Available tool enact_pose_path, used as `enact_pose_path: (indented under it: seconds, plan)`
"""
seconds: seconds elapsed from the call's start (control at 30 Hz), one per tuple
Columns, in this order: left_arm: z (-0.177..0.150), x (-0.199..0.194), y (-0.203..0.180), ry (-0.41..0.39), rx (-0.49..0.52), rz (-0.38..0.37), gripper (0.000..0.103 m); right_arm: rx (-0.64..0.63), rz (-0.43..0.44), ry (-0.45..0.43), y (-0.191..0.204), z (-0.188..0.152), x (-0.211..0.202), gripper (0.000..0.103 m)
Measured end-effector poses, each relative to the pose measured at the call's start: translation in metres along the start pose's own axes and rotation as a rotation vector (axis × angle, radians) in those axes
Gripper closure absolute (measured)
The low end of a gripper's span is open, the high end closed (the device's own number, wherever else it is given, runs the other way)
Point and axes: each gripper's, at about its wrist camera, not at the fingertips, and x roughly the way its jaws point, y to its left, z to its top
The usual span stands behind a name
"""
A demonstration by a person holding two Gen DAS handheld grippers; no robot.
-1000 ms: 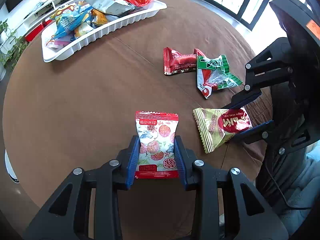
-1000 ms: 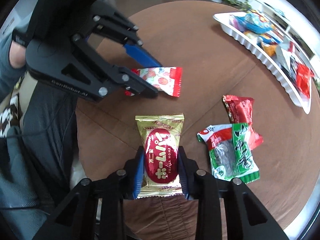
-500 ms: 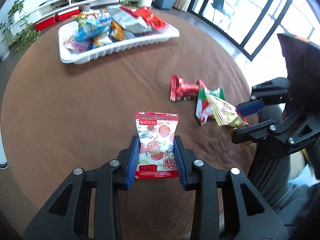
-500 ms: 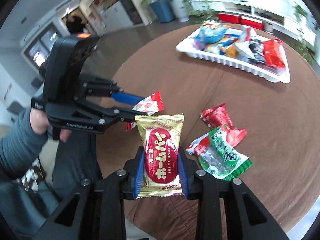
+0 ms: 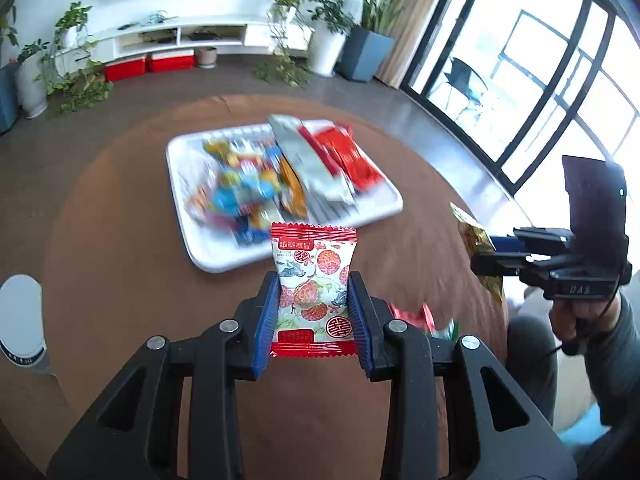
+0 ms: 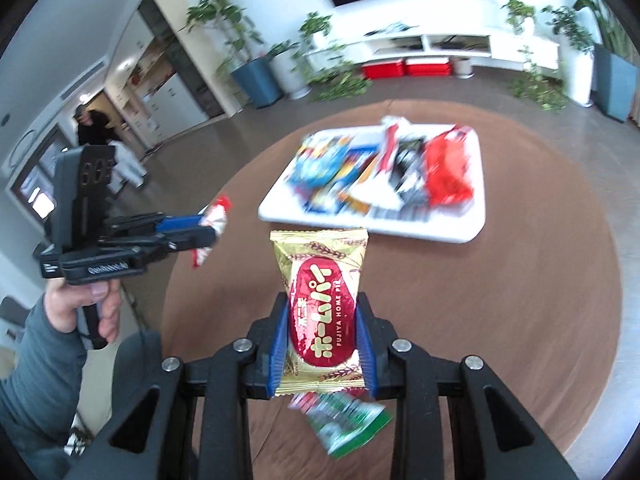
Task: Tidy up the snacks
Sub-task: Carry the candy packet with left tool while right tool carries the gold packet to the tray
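item one: our left gripper [image 5: 316, 318] clamps the lychee-print packet [image 5: 314, 288] by its side edges, lifted off the table, long axis toward 12 o'clock, where the white tray [image 5: 384, 210] of snacks waits. item two: our right gripper [image 6: 322, 350] pinches the gold fujiya packet [image 6: 320, 308] likewise, aimed the same way, we judge for drop-off.

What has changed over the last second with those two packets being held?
Both grippers have lifted off the table and swung toward the white tray. The left gripper still clamps the lychee-print packet; the right gripper still clamps the gold packet. Nothing was let go.
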Motion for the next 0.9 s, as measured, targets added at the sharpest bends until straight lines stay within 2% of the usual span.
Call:
enact_pose_path:
  seconds: [0.17, 0.4, 0.53, 0.73, 0.9]
  plan:
    - [0.052, 0.008, 0.020, -0.049, -0.029, 0.065, 0.072, 0.037, -0.058, -0.043, -0.020, 0.046, 0.003, 0.070]
    - [0.101, 0.053, 0.020, -0.018, -0.004, 0.106, 0.072, 0.081, -0.133, -0.034, -0.047, 0.102, 0.042, 0.070]
    - [0.110, 0.088, 0.026, 0.010, -0.019, 0.116, 0.072, 0.100, -0.151, -0.015, -0.059, 0.122, 0.064, 0.070]
    - [0.113, 0.128, 0.032, 0.044, -0.012, 0.118, 0.072, 0.111, -0.179, 0.019, -0.069, 0.134, 0.092, 0.070]
    - [0.117, 0.144, 0.038, 0.046, -0.013, 0.132, 0.072, 0.133, -0.195, 0.035, -0.078, 0.138, 0.107, 0.070]
